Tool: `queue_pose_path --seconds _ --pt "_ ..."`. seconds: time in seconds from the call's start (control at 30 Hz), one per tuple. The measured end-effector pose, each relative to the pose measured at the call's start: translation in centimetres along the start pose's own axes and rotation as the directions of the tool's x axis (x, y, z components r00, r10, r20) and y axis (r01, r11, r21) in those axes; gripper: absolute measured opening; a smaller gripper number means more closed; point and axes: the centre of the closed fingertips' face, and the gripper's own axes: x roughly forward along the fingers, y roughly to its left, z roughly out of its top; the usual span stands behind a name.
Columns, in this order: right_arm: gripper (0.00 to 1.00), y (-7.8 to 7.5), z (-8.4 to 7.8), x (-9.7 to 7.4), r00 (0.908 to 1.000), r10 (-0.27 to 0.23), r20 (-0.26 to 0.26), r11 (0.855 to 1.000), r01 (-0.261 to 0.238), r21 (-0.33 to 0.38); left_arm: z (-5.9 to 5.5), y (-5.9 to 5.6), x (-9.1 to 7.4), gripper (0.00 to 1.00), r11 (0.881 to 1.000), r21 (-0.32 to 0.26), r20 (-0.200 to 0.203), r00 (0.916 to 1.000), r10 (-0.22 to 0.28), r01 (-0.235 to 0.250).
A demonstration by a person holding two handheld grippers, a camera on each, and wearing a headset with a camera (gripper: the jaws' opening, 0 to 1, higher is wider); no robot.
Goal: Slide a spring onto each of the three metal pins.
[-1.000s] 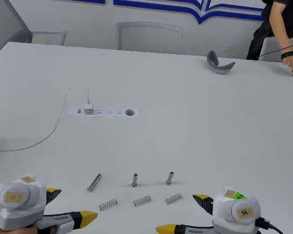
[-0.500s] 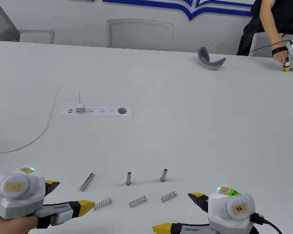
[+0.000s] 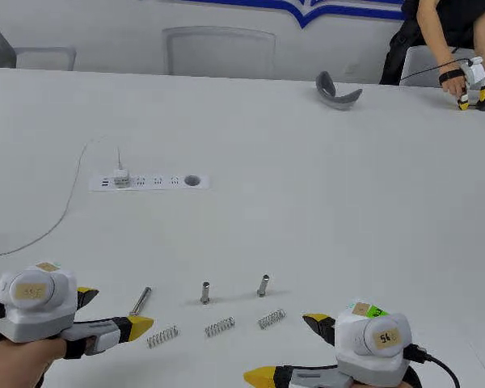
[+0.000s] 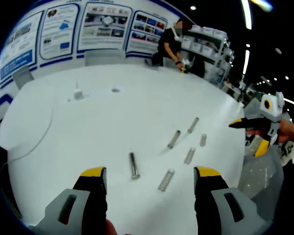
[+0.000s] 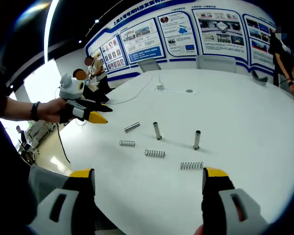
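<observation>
Status: no spring is fitted, and all three insertions are left to do. Three small coiled steel springs lie loose on their sides: the left-hand spring, the middle spring and the right-hand spring. Each lies near one short grey cylindrical metal pin, apart from it.

The middle pin and the right-hand pin stand upright. The left-hand pin lies flat. It will probably have to be stood up or held before a spring can go on.

Location: the pins form a row well apart from the white recessed power strip, on its side toward the person. The springs form a second row just past the pins, farther from the strip.

The left gripper, grey with yellow tips, sits farther from the strip than the left-hand pin, just beside the left-hand spring. Its jaws are spread and hold nothing. The right gripper sits farther from the strip than the right-hand spring, jaws likewise spread and empty.

All parts rest on the white table. A thin white cable runs from the strip toward the table edge.
</observation>
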Motion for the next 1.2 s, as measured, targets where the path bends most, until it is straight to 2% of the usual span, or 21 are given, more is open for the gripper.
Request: queue_pose_path --seconds 0.27,0.47,0.63,0.8,1.03,1.2 --pt "0.92 0.0 -0.3 -0.1 0.9999 0.003 -0.011 1.000 -0.003 0.006 0.5 0.4 1.6 0.68 1.000 -0.017 -0.010 0.9999 0.010 -0.011" --pt "0.91 0.3 -0.6 0.0 0.9997 0.008 -0.022 1.000 -0.008 0.007 0.2 0.7 3.0 0.65 0.999 -0.023 -0.029 0.9993 0.025 -0.026" --pt "0.91 0.4 -0.7 0.0 0.9996 0.012 -0.025 1.000 -0.011 0.009 -0.4 1.5 4.1 0.61 0.999 -0.041 -0.044 0.9985 0.033 -0.035" --pt "0.91 0.3 -0.6 0.0 0.9996 0.013 -0.027 1.000 -0.012 0.013 -1.0 1.9 4.9 0.59 0.999 -0.033 -0.069 0.9969 0.037 -0.040" --pt "0.90 0.2 -0.8 0.1 0.9995 0.009 -0.031 1.000 -0.009 0.017 -0.9 2.5 6.1 0.51 0.997 -0.058 -0.065 0.9966 0.051 -0.055" --pt "0.89 0.2 -1.1 0.2 0.9991 0.015 -0.039 1.000 -0.014 0.025 -0.8 2.8 7.2 0.40 0.995 -0.072 -0.061 0.9961 0.064 -0.069"
